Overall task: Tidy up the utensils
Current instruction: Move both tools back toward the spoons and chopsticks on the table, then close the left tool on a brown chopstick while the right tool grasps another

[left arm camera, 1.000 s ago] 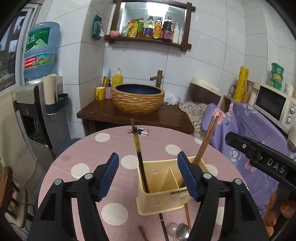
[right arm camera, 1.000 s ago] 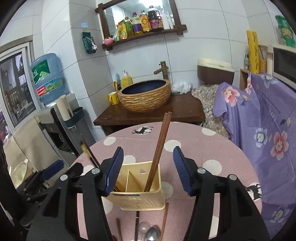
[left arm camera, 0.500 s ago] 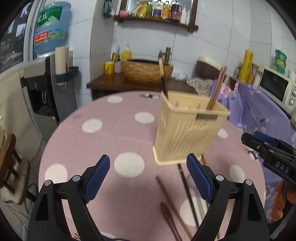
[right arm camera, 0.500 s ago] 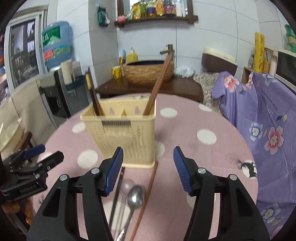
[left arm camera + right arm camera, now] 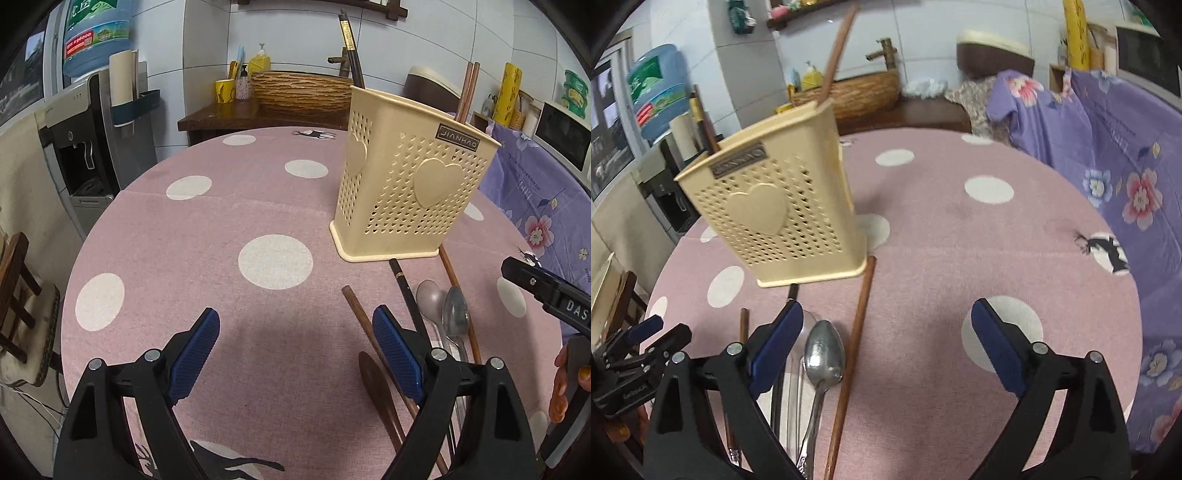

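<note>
Polka-dot pink table (image 5: 207, 266): both the left gripper (image 5: 295, 343) and right gripper (image 5: 886, 339) spread wide, empty. Spoons (image 5: 823, 354) and chopsticks (image 5: 857, 332) lie just before them, below the cream holder (image 5: 410, 192).

Both wrist views look low across the table (image 5: 207, 229) at the holder (image 5: 406, 195).

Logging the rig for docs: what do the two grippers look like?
Both match: black plastic clamp-style arms with silver pivot screws, fingers tipped by blue ribbed pads. Left gripper, pad; right gripper, pad. In the left view the right gripper's side carries white letters "DAS". No cables or sleeves show.
</note>
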`<state>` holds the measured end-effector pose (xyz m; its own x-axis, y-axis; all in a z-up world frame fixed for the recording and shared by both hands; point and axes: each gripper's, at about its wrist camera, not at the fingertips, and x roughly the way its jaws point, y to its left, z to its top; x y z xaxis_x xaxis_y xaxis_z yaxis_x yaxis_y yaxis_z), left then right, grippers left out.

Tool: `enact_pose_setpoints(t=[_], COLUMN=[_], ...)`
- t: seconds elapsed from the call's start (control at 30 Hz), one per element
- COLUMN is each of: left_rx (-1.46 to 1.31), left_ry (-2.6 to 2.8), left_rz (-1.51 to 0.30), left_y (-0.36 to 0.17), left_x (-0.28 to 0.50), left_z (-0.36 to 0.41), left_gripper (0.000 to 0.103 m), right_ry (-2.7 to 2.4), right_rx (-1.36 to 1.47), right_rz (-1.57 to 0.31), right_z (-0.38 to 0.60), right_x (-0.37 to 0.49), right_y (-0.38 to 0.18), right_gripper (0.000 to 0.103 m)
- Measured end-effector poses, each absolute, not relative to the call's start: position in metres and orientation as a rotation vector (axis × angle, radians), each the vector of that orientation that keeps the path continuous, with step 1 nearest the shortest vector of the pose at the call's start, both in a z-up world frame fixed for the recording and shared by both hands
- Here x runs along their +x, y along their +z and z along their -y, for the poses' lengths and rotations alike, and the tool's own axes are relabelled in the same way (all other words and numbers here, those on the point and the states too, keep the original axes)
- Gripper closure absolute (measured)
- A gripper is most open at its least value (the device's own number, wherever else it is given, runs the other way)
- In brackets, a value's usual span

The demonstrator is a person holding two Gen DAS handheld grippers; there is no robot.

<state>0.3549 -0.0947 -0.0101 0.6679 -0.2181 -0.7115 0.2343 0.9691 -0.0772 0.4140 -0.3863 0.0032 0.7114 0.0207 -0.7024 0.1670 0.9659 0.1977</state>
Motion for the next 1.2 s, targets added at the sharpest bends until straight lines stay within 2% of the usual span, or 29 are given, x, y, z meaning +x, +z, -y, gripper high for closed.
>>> enact_pose_setpoints(t=[0.03,0.13,0.27,0.37,0.5,0.57,0.83,1.07,1.2], left_rx=[0.022,0.030,0.021,0.014,0.008,0.005,0.002,-0.002,0.049], left_ry=[-0.256,-0.251,-0.263,-0.263,-0.268,-0.270,-0.264,-0.259,-0.249], left_rz=[-0.802,-0.809,-0.847,-0.866,-0.883,-0.891,-0.926,-0.979,-1.025], left_y=[-0.011,-0.012,-0.018,-0.021,-0.023,-0.024,-0.028,-0.033,-0.040], left_x=[0.355,0.358,0.361,0.363,0.365,0.366,0.370,0.378,0.382], left_z=[0.095,0.098,0.099,0.099,0.100,0.100,0.103,0.117,0.133], left_gripper=[0.019,0.022,0.033,0.038,0.044,0.045,0.046,0.046,0.053], right_ry=[-0.084,-0.086,-0.070,-0.069,-0.086,-0.092,-0.127,-0.162,-0.163], right_rx=[0.273,0.301,0.301,0.267,0.255,0.243,0.180,0.148,0.148], right_rz=[-0.791,-0.834,-0.891,-0.913,-0.930,-0.944,-0.989,-0.994,-1.003], right_z=[0.388,0.391,0.385,0.375,0.371,0.369,0.354,0.352,0.353], right_x=[0.417,0.429,0.445,0.453,0.464,0.471,0.485,0.488,0.489], right_y=[0.002,-0.005,-0.015,-0.021,-0.026,-0.029,-0.039,-0.041,-0.039], right_gripper=[0.013,0.030,0.047,0.054,0.060,0.066,0.078,0.084,0.087])
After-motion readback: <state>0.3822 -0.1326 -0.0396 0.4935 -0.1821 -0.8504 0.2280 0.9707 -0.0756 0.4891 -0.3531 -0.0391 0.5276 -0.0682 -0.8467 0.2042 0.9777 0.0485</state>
